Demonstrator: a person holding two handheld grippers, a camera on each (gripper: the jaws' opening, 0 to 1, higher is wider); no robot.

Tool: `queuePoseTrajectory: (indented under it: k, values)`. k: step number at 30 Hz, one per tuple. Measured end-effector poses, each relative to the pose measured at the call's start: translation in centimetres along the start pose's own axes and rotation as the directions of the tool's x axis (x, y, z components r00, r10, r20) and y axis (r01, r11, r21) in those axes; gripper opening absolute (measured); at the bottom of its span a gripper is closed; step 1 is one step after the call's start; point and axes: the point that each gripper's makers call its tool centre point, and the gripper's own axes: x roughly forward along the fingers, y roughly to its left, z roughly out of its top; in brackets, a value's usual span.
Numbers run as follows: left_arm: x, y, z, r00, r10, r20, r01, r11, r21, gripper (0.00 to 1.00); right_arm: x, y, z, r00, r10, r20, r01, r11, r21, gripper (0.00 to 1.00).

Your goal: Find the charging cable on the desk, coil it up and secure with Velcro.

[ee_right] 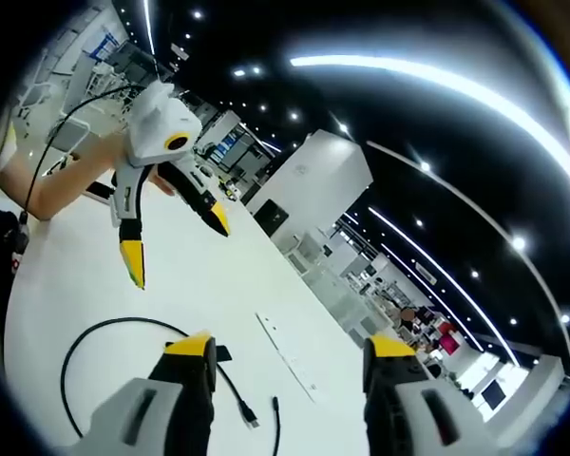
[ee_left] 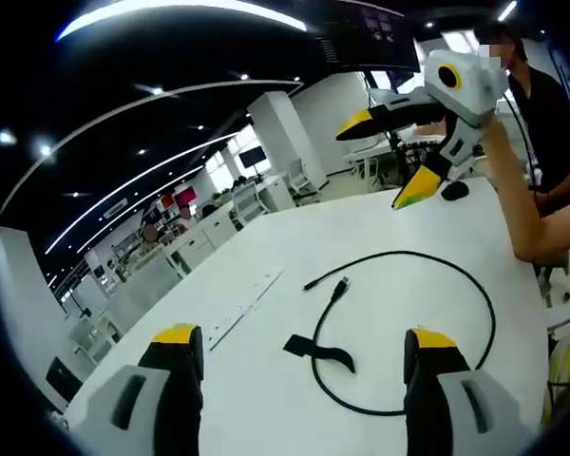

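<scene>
A black charging cable lies in a loose open loop on the white desk, its two plug ends near the middle. A short black Velcro strap sits on the cable near my left gripper, which is open and hovers above the desk just short of the loop. My right gripper is held open in the air beyond the far side of the loop. In the right gripper view the cable curves at lower left, my right gripper is open above it, and the left gripper hangs open opposite.
A flat white strip lies on the desk left of the cable, and shows as a white strip in the right gripper view. A person in a black shirt stands at the desk's right side. Office desks and chairs fill the background.
</scene>
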Motion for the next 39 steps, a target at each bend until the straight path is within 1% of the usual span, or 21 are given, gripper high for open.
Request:
queuePoseTrajectory:
  k: [5,6,8,12,15,17,20,22,31,36,39]
  values:
    - [1.2,-0.2,-0.8,1.000,-0.009,-0.020,0.009,1.000,0.002,0.81,-0.3,-0.1,0.1,1.000,-0.006,0.007,0.006,1.000,-0.002,0.63]
    - [1.8,-0.3,-1.3,0.999,-0.019,-0.031,0.019,1.000,-0.008,0.81,-0.5,-0.3,0.0,1.000,-0.012,0.011,0.012,1.000,0.001,0.63]
    - [2.3,-0.4,-1.9,0.999,-0.027,-0.037,0.026,0.999,-0.028,0.81,-0.7,-0.4,0.0,1.000,-0.021,0.009,0.021,1.000,0.004,0.63]
    - [3.0,-0.3,-3.1,0.998,-0.048,-0.049,0.045,0.997,-0.060,0.71,-0.8,-0.4,0.1,0.999,-0.033,0.003,0.033,0.999,0.001,0.62]
    - [3.6,0.0,-4.2,0.996,-0.057,-0.062,0.050,0.994,-0.101,0.72,-0.9,-0.2,0.3,0.999,-0.037,0.002,0.037,0.999,0.000,0.62]
    - [3.7,-0.1,-4.8,0.996,-0.065,-0.056,0.057,0.990,-0.127,0.72,-0.9,0.0,0.5,0.999,-0.038,0.004,0.038,0.999,-0.001,0.62]
    - [3.9,-0.2,-6.1,0.993,-0.087,-0.080,0.075,0.987,-0.142,0.72,-1.0,0.3,0.8,0.999,-0.038,0.004,0.038,0.999,-0.003,0.62]
    - [4.1,-0.3,-6.8,0.991,-0.092,-0.098,0.076,0.985,-0.153,0.71,-0.9,0.5,1.0,0.999,-0.038,0.002,0.038,0.999,-0.004,0.62]
    - [4.5,-0.4,-8.4,0.984,-0.117,-0.131,0.090,0.976,-0.198,0.69,-0.4,1.2,1.4,1.000,-0.024,-0.009,0.024,1.000,-0.014,0.62]
    - [4.5,0.0,-9.6,0.982,-0.118,-0.150,0.081,0.970,-0.231,0.63,-0.3,1.2,1.5,0.999,-0.028,-0.020,0.028,1.000,-0.015,0.62]
    - [4.6,0.0,-10.1,0.980,-0.124,-0.154,0.082,0.964,-0.252,0.62,-0.2,1.2,1.7,0.999,-0.030,-0.020,0.029,0.999,-0.012,0.62]
